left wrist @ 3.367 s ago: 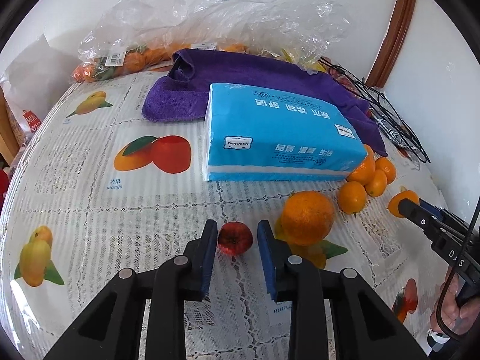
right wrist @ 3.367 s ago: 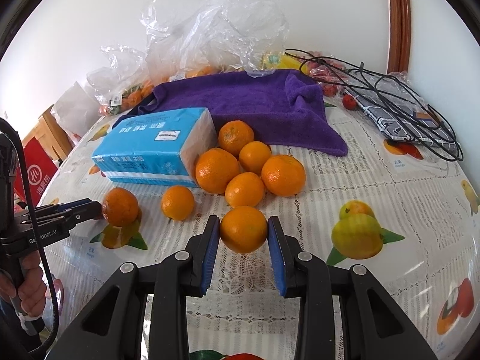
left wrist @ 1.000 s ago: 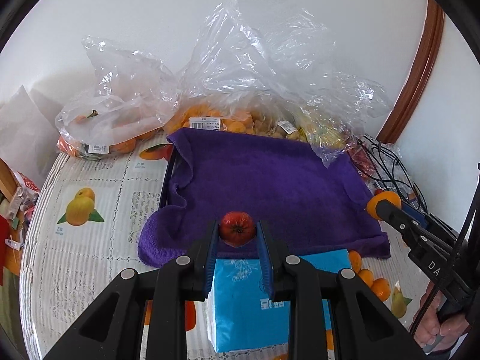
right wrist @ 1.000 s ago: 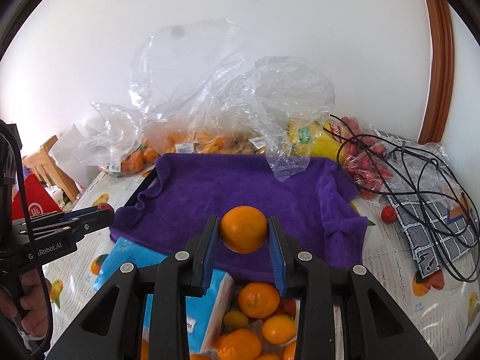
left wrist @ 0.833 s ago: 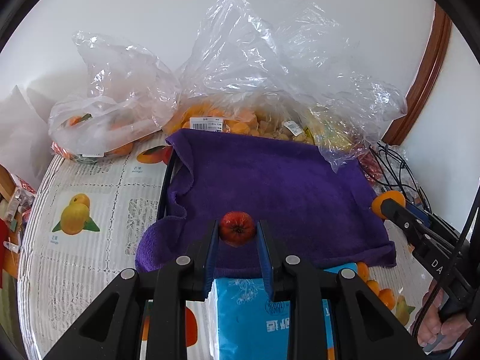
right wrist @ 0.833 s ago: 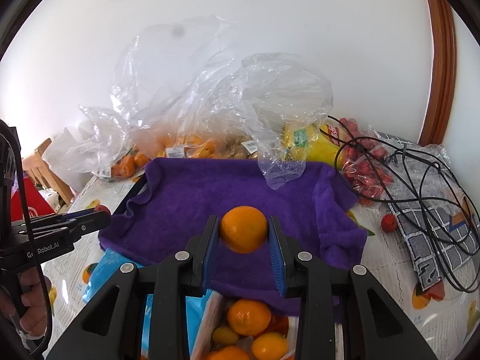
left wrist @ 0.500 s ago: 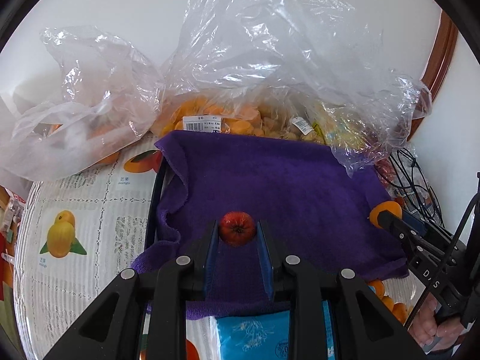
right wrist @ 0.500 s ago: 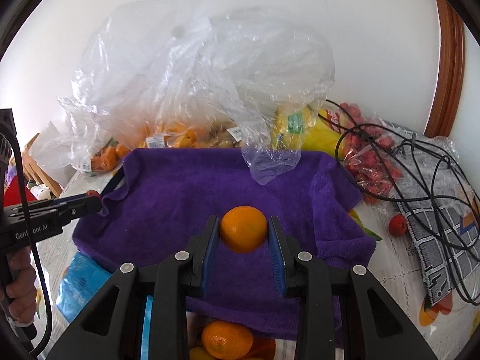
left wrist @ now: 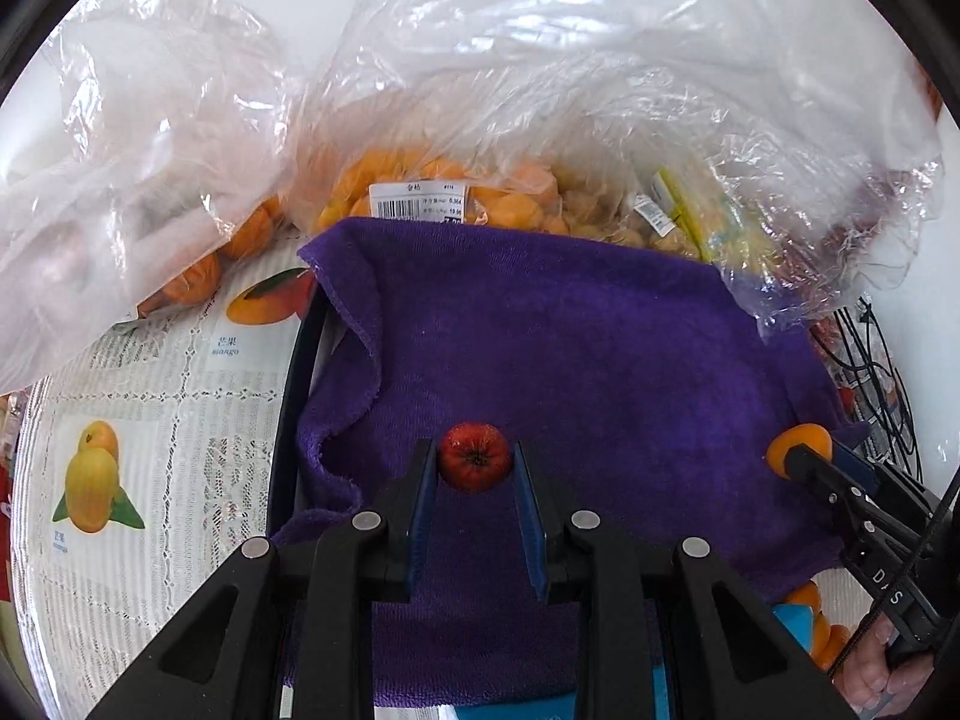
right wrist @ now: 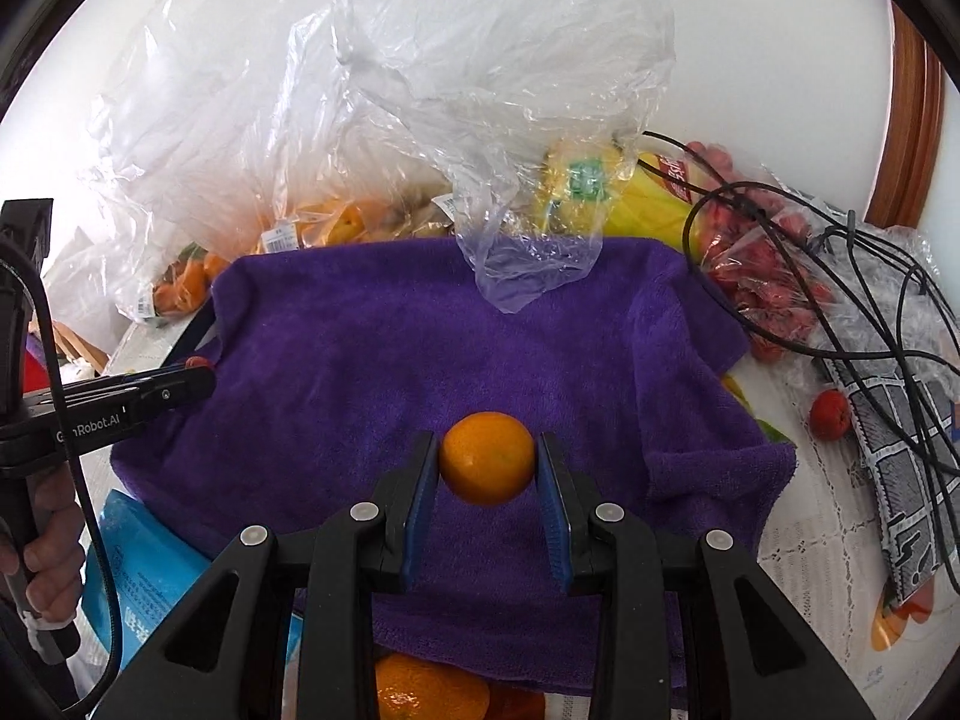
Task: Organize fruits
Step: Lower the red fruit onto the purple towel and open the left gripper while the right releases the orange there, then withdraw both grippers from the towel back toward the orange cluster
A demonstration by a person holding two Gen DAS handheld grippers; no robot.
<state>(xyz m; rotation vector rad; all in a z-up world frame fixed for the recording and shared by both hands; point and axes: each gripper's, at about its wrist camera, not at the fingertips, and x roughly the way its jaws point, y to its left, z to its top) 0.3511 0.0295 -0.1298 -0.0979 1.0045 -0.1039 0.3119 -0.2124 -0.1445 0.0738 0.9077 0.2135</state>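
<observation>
Left wrist: left gripper [left wrist: 474,468] clamps one red fruit [left wrist: 474,457]; right gripper [right wrist: 486,468] clamps one orange [right wrist: 486,465].

Materials & finish, table w/ fruit

Purple towel [right wrist: 372,372]: fuzzy matt cloth. Bags [left wrist: 540,90]: thin crinkly clear plastic, glossy. Small red fruit [left wrist: 475,457]: shiny skin. Orange [right wrist: 487,466]: dimpled, semi-matt. Tablecloth [left wrist: 180,420]: lacy pattern.

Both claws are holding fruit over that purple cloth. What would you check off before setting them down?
1. Left gripper clamps the small red fruit: ok.
2. Right gripper clamps the orange: ok.
3. Purple towel bare beneath both fruits: ok.
4. Grippers apart from each other: ok.
5. Clear plastic bag flap drooping onto the towel's far edge, clear of the drop spot: ok.
6. Fruit touching the towel yet: cannot tell.
</observation>
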